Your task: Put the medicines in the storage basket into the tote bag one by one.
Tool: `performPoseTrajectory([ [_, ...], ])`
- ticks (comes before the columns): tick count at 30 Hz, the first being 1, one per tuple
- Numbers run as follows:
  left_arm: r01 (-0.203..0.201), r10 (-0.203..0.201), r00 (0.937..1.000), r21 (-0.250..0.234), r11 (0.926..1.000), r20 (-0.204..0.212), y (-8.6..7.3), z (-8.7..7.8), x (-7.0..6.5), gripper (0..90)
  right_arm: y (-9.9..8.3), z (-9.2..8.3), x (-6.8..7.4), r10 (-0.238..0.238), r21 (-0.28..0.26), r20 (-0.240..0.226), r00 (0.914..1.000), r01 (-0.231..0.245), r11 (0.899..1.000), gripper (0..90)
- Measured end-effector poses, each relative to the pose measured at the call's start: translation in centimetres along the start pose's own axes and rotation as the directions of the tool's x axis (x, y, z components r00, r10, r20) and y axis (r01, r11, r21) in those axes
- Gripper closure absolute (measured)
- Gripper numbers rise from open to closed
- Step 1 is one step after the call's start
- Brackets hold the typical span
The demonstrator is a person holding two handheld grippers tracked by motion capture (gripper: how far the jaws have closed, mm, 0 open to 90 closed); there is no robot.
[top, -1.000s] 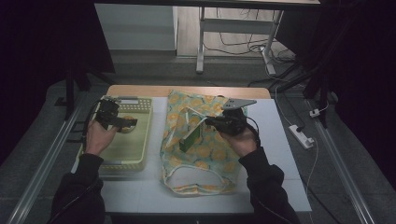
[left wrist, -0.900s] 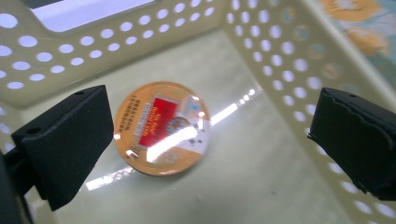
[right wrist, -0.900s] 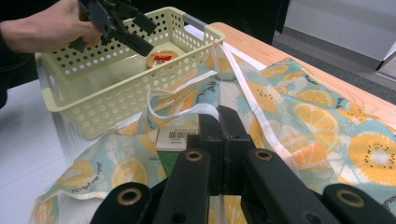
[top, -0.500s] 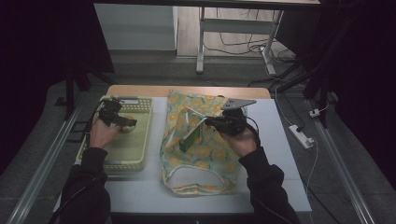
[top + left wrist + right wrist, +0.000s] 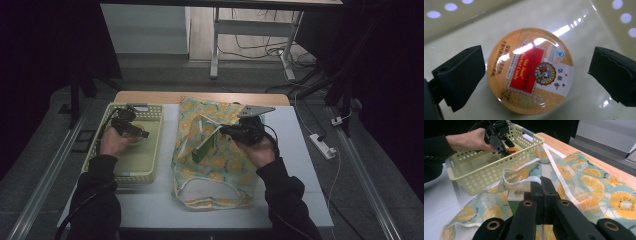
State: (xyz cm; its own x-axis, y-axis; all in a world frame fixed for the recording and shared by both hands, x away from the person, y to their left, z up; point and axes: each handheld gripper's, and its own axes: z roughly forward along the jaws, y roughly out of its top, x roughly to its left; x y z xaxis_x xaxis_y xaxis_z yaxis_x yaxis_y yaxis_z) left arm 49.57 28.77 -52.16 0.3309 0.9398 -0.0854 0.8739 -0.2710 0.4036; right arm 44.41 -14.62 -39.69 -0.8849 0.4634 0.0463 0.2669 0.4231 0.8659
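A round orange herbal-candy tin (image 5: 530,72) lies flat on the floor of the pale yellow basket (image 5: 150,165). My left gripper (image 5: 536,72) hangs just over it, open, one jaw on each side of the tin; the right-hand jaw stands clear of it. From above, the left gripper (image 5: 129,126) is low inside the basket by the tin (image 5: 140,134). My right gripper (image 5: 541,191) is shut on the white-trimmed rim of the orange-print fabric bag (image 5: 599,187) and holds it raised. A green box (image 5: 204,150) sits in the bag's mouth, just left of the right gripper (image 5: 235,131).
The basket stands at the table's left, the bag (image 5: 215,175) spreads over the middle. White table surface (image 5: 300,170) lies to the right of the bag. A power strip (image 5: 322,146) lies on the floor past the right edge.
My left gripper has sunk lower into the basket, closer over the tin. The right gripper and the bag have stayed put.
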Motion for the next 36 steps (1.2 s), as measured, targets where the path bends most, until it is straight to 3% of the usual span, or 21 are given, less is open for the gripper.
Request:
performPoseTrajectory([
  [4,-0.003,0.003,0.9997,0.024,0.9997,-0.025,-0.1,0.0,-0.1,9.8,0.0,0.0,0.0,0.001,0.000,-0.001,1.0000,-0.001,1.000,89.8],
  [6,-0.005,0.006,0.9992,0.035,0.9994,-0.040,-0.2,0.0,0.0,18.7,0.0,0.0,0.0,0.002,0.000,-0.001,1.0000,-0.002,1.000,89.8],
  [12,0.019,-0.016,0.9986,0.053,0.9984,-0.051,-0.1,-0.3,-0.2,20.3,0.0,-0.1,0.0,0.002,-0.004,-0.001,1.0000,-0.002,1.000,89.8],
  [17,0.045,-0.045,0.9985,0.004,0.9990,-0.031,0.0,-1.2,-0.2,20.5,0.0,-0.1,0.0,0.002,-0.004,0.000,1.0000,-0.002,1.000,89.8],
  [23,0.039,-0.040,0.9990,-0.040,0.9984,-0.019,-0.4,-2.3,-0.6,20.6,0.0,-0.1,0.0,0.003,-0.009,0.001,1.0000,-0.003,1.000,89.8],
  [36,-0.014,0.016,0.9997,-0.130,0.9915,0.018,-1.1,-5.2,-2.5,20.6,0.1,-0.1,0.0,0.004,-0.010,-0.003,1.0000,-0.004,1.000,89.8],
])
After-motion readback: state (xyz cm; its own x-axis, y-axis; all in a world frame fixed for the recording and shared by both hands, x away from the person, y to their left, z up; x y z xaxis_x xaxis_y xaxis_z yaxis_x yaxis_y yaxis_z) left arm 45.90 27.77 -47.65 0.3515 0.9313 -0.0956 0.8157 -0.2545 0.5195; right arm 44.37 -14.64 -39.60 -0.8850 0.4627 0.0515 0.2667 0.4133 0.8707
